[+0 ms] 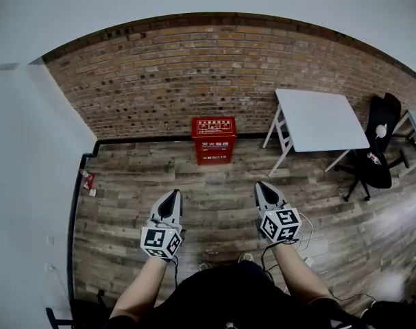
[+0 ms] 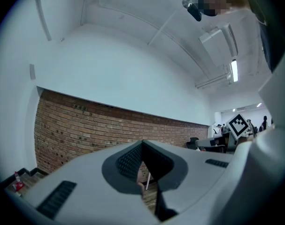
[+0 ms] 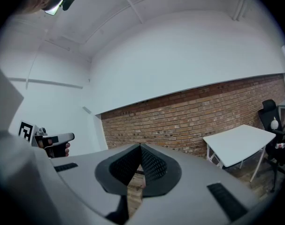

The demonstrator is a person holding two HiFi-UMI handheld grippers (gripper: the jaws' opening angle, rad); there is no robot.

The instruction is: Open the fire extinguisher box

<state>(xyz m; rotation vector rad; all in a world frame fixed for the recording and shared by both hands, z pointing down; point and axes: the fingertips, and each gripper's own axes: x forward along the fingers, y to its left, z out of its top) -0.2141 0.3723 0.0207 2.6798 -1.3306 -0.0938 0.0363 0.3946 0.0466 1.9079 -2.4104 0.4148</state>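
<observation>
A red fire extinguisher box (image 1: 214,139) with white print stands closed on the wooden floor against the brick wall, in the head view's middle. Both grippers hang well short of it, over the floor. My left gripper (image 1: 171,196) is shut and empty, pointing toward the wall. My right gripper (image 1: 263,186) is likewise shut with nothing in it. In the left gripper view the jaws (image 2: 142,142) meet at their tips before the brick wall. The right gripper view shows its jaws (image 3: 140,146) closed too; the box hardly shows in either gripper view.
A white table (image 1: 318,120) stands right of the box, with a black office chair (image 1: 377,149) beyond it. A small red item (image 1: 88,180) lies by the left wall. Cables trail on the floor near my right arm (image 1: 300,266).
</observation>
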